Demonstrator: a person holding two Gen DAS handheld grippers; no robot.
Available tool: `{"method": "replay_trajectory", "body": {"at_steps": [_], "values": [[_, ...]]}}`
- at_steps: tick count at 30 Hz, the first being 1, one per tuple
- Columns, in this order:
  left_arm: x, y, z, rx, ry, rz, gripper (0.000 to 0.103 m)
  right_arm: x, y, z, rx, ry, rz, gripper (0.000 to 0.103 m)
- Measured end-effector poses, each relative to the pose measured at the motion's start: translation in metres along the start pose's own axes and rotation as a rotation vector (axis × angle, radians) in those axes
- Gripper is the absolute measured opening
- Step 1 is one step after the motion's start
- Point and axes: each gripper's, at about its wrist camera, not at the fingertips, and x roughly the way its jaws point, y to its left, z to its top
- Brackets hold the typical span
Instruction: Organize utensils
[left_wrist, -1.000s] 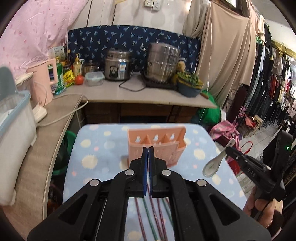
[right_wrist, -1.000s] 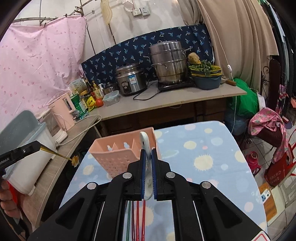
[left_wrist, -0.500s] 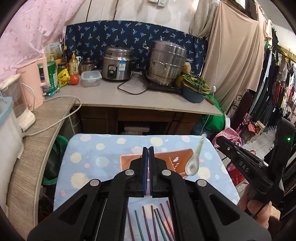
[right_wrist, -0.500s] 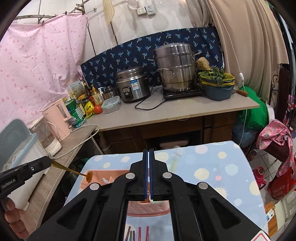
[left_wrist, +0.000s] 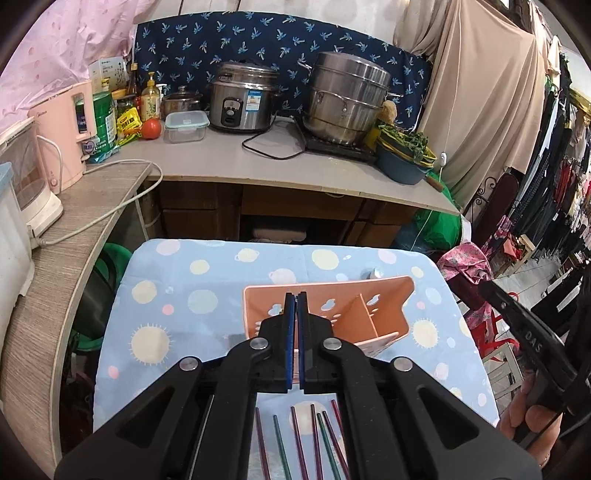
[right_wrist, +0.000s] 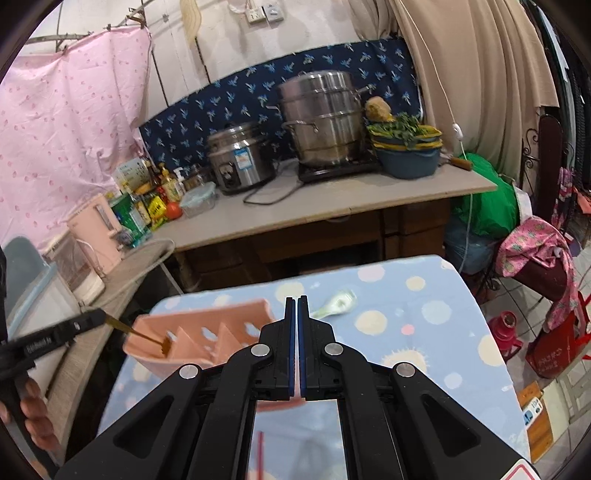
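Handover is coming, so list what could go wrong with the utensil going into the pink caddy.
The left gripper pinches the gold utensil by its end, so it may swivel or slip. Nothing steadies the pink caddy. The shut, empty right gripper is off it, so a push could slide it into the white spoon behind.

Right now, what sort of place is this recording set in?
Probably a makeshift home kitchen beside a clothing stall: a rice cooker and steel steamer pot stand on the counter, and racks of hanging clothes line the right side.
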Motion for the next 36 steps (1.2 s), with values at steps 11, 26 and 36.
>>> {"method": "replay_trajectory", "body": {"at_steps": [11, 26, 36], "values": [[0.033, 0.003, -0.012, -0.023, 0.061, 0.014, 0.001, 0.034, -0.033, -0.036, 0.015, 0.098, -0.026, 0.002], [0.031, -0.003, -0.020, -0.037, 0.001, 0.081, 0.036, 0.117, -0.042, -0.014, 0.002, 0.165, 0.016, 0.026], [0.013, 0.001, -0.022, -0.077, -0.033, 0.095, 0.037, 0.213, -0.046, 0.003, 0.039, 0.264, 0.077, 0.027]]}}
